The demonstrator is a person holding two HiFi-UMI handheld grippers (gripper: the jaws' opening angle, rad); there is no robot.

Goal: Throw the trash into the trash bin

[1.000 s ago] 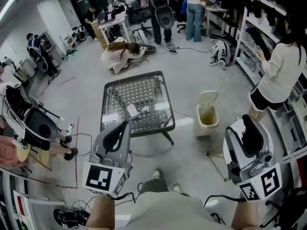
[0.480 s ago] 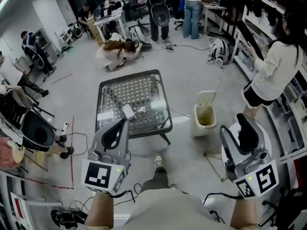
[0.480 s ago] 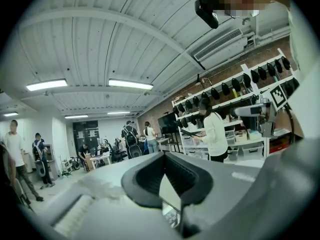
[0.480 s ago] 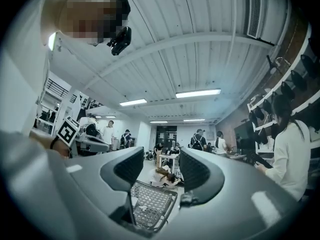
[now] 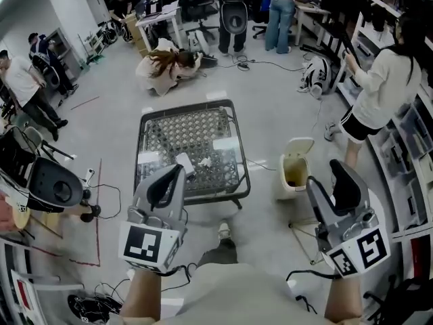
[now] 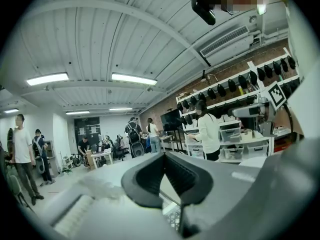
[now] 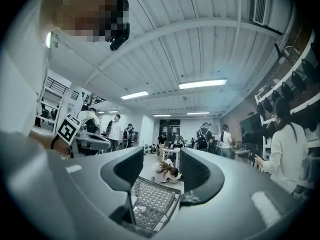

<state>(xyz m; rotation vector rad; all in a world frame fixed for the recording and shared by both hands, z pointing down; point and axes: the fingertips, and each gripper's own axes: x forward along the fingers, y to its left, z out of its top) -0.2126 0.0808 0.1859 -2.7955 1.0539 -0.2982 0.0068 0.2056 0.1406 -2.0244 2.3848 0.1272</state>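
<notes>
The left gripper [image 5: 166, 181] has its fingers pressed together at the tips with nothing between them. Just ahead of those tips, on the mesh table [image 5: 186, 110], lies flat white trash [image 5: 184, 161], its long axis slanting away from them, a crumpled scrap [image 5: 205, 161] beside it. The right gripper [image 5: 330, 180] holds its fingers spread and empty, with the trash bin [image 5: 289, 189] just ahead-left of them, its lid up
</notes>
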